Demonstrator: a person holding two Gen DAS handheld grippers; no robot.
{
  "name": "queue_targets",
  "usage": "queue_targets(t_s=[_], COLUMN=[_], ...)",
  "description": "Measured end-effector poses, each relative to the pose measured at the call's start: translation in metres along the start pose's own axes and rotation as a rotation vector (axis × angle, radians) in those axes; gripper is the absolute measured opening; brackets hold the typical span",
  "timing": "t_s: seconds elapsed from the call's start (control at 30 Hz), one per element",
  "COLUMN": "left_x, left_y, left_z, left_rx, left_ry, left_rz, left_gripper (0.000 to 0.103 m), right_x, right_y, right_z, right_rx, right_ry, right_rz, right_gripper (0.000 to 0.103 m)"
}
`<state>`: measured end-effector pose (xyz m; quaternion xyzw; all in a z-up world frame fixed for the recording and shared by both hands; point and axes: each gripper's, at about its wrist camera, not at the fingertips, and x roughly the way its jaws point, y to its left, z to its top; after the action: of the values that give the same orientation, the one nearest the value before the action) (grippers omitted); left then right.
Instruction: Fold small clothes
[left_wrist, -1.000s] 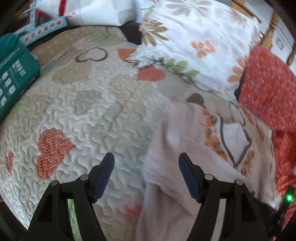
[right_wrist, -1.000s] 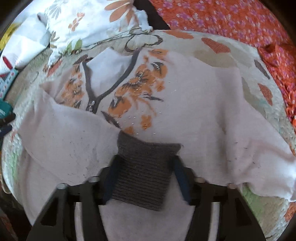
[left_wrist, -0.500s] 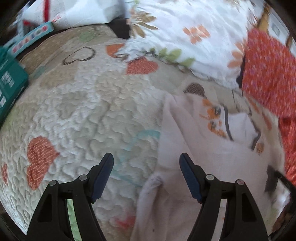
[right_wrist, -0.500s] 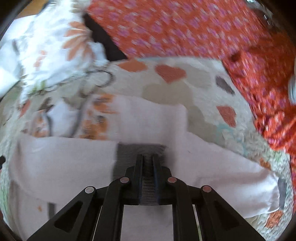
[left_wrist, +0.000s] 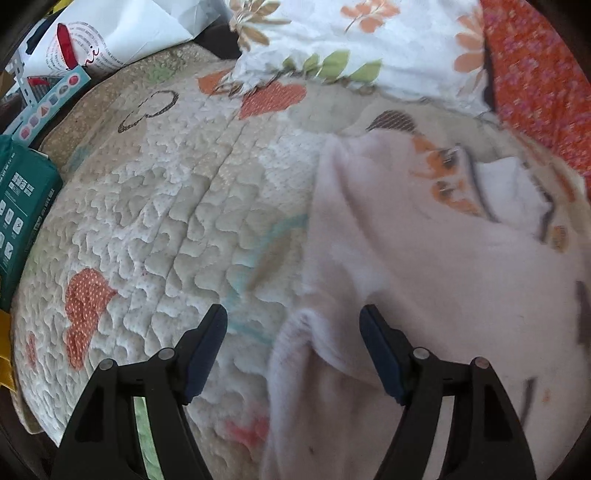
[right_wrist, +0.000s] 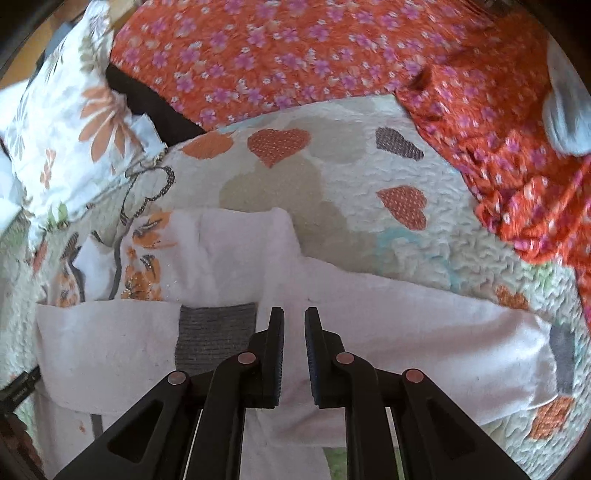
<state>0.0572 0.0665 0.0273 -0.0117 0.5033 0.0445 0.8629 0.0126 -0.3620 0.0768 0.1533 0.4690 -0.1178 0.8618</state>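
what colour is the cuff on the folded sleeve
Grey ribbed knit cuff on the pale pink top; clearest in the right wrist view.

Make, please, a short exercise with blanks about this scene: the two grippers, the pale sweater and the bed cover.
1. The left gripper has its jaws wide ____ over the edge of the sweater.
2. The quilt under the sweater is decorated with orange ____ shapes.
3. The ribbed cuff beside the right gripper is ____ in colour.
4. The blanket behind the quilt is orange-red with small ____ printed on it.

Missing words: open; heart; grey; flowers
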Motion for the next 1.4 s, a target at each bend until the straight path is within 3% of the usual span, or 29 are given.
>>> queue_targets(t_s=[0.1,0.17,0.27,0.37,0.4,0.5,0.63,0.73,0.8,0.9,1.0,1.1,1.3,1.33,1.37,1.4], left_x=[-0.020,-0.028,-0.027,-0.023,-0.023,-0.027,-0.037,-0.039,-0.039,-0.039,-0.039,-0.042,-0.045,-0.046,-0.046,-0.046], left_y=[-0.005,-0.010,-0.015,-0.016,-0.016,-0.011,-0.004,0.003,0.006,0.007,0.006,0.005,0.016,0.021,0.025,0.030], left_z=[-0.005,-0.009,-0.013,-0.018,-0.020,-0.022,-0.022,-0.020,-0.020,-0.020,-0.019,-0.021,-0.023,-0.023,-0.022,-0.021], left_rx=[0.002,0.013,0.027,0.024,0.019,0.006,-0.016,-0.050,-0.070,-0.087,-0.099,-0.095,-0.119,-0.138,-0.153,-0.170], left_ry=[-0.055,-0.083,-0.074,-0.040,-0.037,-0.046,-0.056,-0.037,-0.025,-0.016,-0.012,-0.017,-0.022,-0.021,-0.020,-0.020], left_rz=[-0.034,-0.044,-0.055,-0.060,-0.061,-0.069,-0.090,-0.135,-0.163,-0.177,-0.184,-0.188,-0.187,-0.191,-0.196,-0.202], left_gripper=[0.074,0.076,0.076,0.076,0.076,0.076,0.076,0.076,0.076,0.077,0.077,0.077,0.077,0.077,0.077,0.077], right_x=[-0.002,0.005,0.022,0.038,0.036,0.012,-0.026,-0.053,-0.075,-0.095,-0.097,-0.084,-0.061,-0.061,-0.062,-0.063], right_y=[0.002,0.012,0.028,0.026,0.019,-0.008,-0.072,-0.135,-0.189,-0.234,-0.253,-0.259,-0.269,-0.270,-0.272,-0.271], right_z=[-0.007,-0.016,-0.028,-0.032,-0.030,-0.020,-0.023,-0.035,-0.057,-0.093,-0.119,-0.115,-0.089,-0.085,-0.084,-0.078], right_rx=[0.013,0.011,-0.010,-0.026,-0.005,0.022,0.169,0.306,0.477,0.642,0.755,0.783,0.758,0.746,0.736,0.718], right_ry=[0.007,0.073,0.165,0.201,0.182,0.080,0.010,-0.024,-0.025,-0.028,-0.006,0.014,-0.043,-0.055,-0.063,-0.067], right_rz=[0.145,0.291,0.365,0.149,0.137,-0.016,-0.030,-0.069,-0.031,0.003,0.016,0.037,-0.089,-0.091,-0.084,-0.071], right_gripper=[0.013,0.013,0.013,0.011,0.011,0.013,0.033,0.035,0.036,0.040,0.044,0.044,0.044,0.042,0.022,0.008])
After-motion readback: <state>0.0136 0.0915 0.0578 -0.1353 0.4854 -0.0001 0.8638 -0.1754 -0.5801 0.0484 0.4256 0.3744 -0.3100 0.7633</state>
